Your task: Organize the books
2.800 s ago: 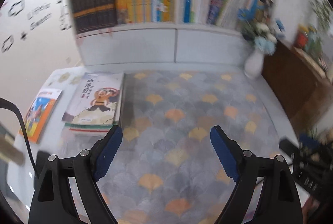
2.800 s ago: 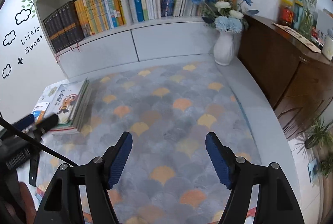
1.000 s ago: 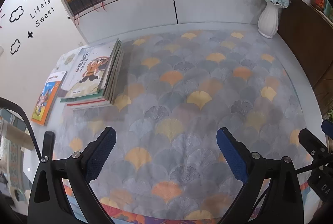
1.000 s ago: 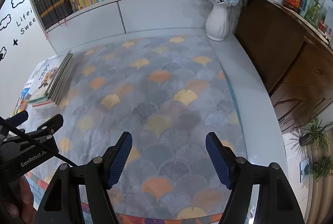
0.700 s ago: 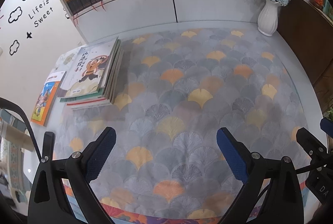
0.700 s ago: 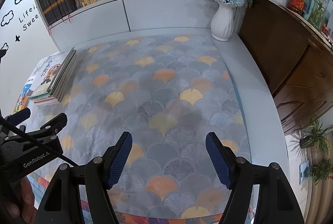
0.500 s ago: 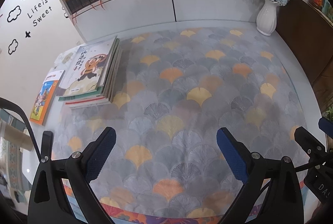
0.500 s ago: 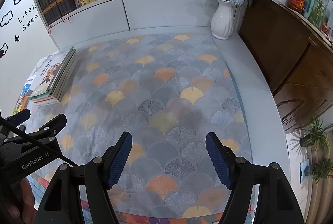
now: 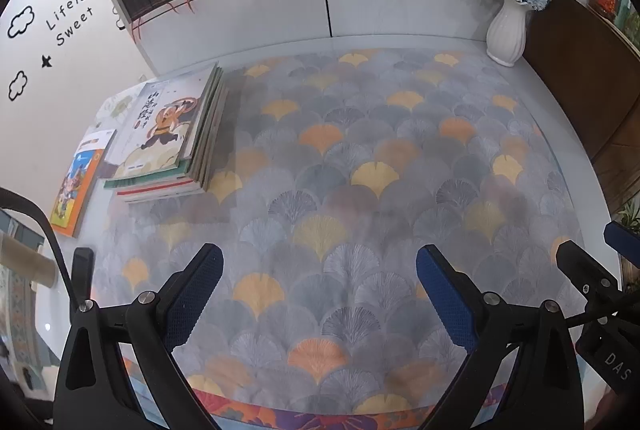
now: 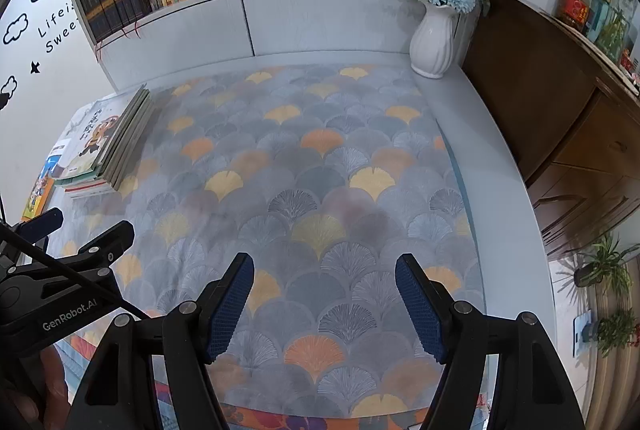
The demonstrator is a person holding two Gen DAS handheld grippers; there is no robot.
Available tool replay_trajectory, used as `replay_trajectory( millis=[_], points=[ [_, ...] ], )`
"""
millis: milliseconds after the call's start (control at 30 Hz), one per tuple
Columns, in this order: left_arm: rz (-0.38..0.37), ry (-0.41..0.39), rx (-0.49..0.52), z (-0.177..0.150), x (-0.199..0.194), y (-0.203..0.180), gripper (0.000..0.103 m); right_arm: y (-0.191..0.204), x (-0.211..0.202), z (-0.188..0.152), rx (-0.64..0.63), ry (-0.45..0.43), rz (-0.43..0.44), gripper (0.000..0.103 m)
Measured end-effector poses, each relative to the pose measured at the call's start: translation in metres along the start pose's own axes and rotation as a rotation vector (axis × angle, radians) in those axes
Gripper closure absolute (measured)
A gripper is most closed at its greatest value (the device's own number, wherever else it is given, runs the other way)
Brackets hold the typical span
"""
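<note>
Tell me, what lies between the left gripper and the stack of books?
Only bare patterned mat separates the left gripper from the stack of books; the left wrist view shows this.

You've got a white surface (image 9: 400,42) w/ a fan-pattern mat (image 9: 360,190) covering most of it. Far left on the mat's edge: a stack of books (image 9: 172,134). Left of that, off the mat, an orange book (image 9: 78,182) lies flat. Far right corner: white vase (image 9: 506,38) w/ flowers.

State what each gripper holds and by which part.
Nothing is held. The left gripper and right gripper are both open over the rug.
</note>
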State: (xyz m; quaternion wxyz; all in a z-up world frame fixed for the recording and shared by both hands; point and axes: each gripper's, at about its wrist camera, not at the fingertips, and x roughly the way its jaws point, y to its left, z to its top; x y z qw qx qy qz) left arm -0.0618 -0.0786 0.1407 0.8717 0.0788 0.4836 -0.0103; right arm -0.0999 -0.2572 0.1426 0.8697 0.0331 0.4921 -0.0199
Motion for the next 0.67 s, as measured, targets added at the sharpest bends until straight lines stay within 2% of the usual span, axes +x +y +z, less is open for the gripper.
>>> replay_trajectory(
  millis=[467, 600, 667],
  points=[
    [-0.012, 0.022, -0.003, -0.005, 0.005, 0.000, 0.006, 0.000, -0.003, 0.000, -0.009, -0.018, 0.033, 0.032],
    [-0.052, -0.031, -0.016, -0.009, 0.004, 0.003, 0.006, 0.002, -0.001, 0.001, -0.022, -0.019, 0.037, 0.032],
    [-0.041, -0.029, -0.016, -0.011, 0.010, 0.004, 0.006, 0.001, 0.001, 0.000, -0.025, -0.019, 0.034, 0.032]
  ],
)
